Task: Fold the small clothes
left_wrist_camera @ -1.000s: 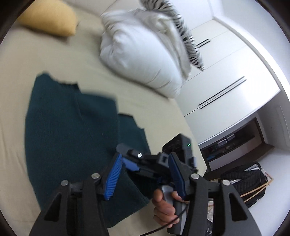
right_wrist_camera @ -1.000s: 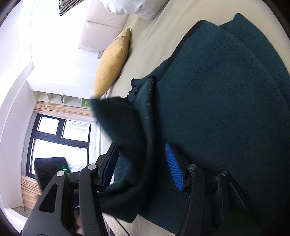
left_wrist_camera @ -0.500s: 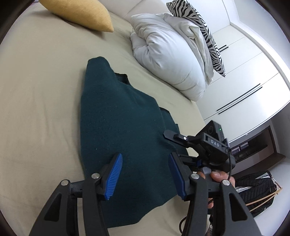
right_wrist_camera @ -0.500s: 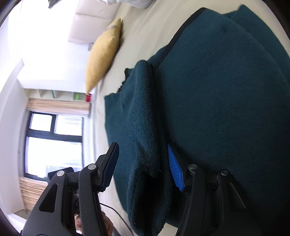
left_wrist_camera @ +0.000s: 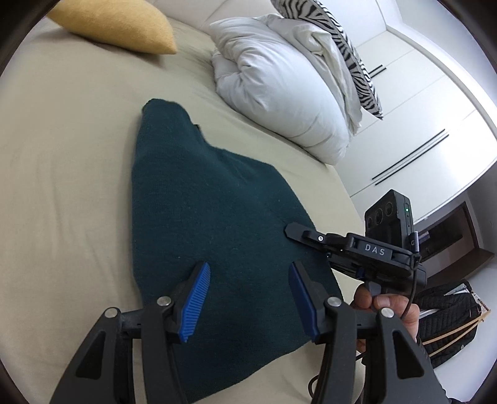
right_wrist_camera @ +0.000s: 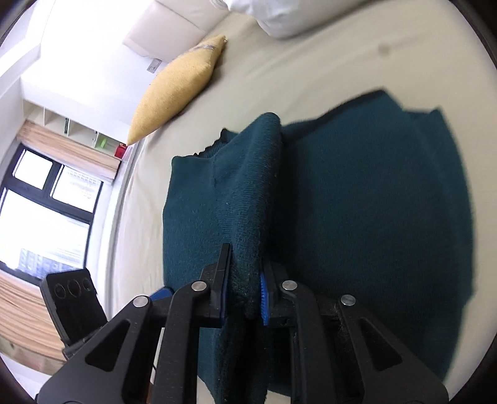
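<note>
A dark teal knit sweater [left_wrist_camera: 214, 223] lies partly folded on the beige bed [left_wrist_camera: 62, 174]. My left gripper [left_wrist_camera: 248, 279] is open and empty, hovering just above the sweater's near part. My right gripper [right_wrist_camera: 243, 279] is shut on a raised fold of the sweater [right_wrist_camera: 248, 192] and lifts that ridge off the flat layer [right_wrist_camera: 372, 202]. In the left wrist view the right gripper [left_wrist_camera: 298, 231] shows from the side at the sweater's right edge, held by a hand.
A yellow cushion [left_wrist_camera: 115, 25] lies at the head of the bed, also in the right wrist view [right_wrist_camera: 180, 87]. A white duvet bundle [left_wrist_camera: 279, 87] with a zebra pillow [left_wrist_camera: 351, 52] sits at the far right. White wardrobes [left_wrist_camera: 413, 130] and a black bag [left_wrist_camera: 447, 323] stand beyond the bed edge.
My right gripper has closed on the sweater fold and pulled back, raising it. The left gripper has let go of the cloth and moved over the sweater, staying open.
</note>
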`<state>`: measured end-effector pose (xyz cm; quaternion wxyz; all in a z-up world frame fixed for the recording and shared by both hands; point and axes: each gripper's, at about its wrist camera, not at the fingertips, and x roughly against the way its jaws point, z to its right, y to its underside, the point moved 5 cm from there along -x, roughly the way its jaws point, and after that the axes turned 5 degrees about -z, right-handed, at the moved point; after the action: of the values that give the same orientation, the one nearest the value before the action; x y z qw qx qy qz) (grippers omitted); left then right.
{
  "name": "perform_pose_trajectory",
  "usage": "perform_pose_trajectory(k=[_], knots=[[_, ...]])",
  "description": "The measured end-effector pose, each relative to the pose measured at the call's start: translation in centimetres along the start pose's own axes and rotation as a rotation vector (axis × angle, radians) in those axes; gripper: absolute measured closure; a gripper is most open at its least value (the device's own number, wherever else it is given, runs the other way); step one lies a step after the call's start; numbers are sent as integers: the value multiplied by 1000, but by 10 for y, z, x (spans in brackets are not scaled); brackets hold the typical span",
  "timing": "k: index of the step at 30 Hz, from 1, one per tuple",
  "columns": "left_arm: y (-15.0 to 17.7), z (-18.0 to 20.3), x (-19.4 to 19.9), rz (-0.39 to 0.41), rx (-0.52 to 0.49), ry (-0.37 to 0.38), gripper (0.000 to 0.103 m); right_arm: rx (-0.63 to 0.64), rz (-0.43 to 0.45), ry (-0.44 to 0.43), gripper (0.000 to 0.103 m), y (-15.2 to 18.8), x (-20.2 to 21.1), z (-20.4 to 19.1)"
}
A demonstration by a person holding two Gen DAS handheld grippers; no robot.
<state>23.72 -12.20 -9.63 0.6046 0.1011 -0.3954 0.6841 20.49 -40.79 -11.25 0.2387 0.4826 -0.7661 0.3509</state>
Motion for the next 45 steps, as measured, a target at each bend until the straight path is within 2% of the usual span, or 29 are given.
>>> perform_pose_trajectory(k=[7,15,19,23,28,29,31,32,34,37,40,43,44,45], knots=[[-8,32,-23,-17,-68,-32,48,-35,47,62,90,7,45,47],[-10,56,-50,-39,-135,-68,48,-68,71,79,90,21,85,93],[-11,51,-66,-49,-151,-123,48,-112,69,60,90,24,78,112],[-11,35,-80,-65,-143,-133,49,-143,63,23,90,28,60,140],[-10,38,-74,-54,-162,-132,49,-142,53,-2,86,33,71,131],[-12,39,-70,-45,-163,-131,49,-150,59,37,82,33,80,130],[-21,44,-60,-2,-183,-148,48,-127,127,132,81,24,96,122],[-25,45,-58,13,-189,-153,47,-106,156,139,81,21,103,116],[-38,43,-59,21,-194,-171,45,-89,184,68,81,12,113,100],[-64,38,-70,31,-210,-226,45,-36,154,26,81,-3,101,77],[-84,30,-88,1,-205,-259,45,-37,73,-28,81,-22,68,67],[-89,10,-117,-97,-197,-295,45,-117,3,34,82,-38,32,87],[-89,7,-120,-92,-201,-303,46,-134,1,59,88,-40,25,99],[-89,4,-123,-86,-205,-309,46,-143,11,40,90,-43,21,106]])
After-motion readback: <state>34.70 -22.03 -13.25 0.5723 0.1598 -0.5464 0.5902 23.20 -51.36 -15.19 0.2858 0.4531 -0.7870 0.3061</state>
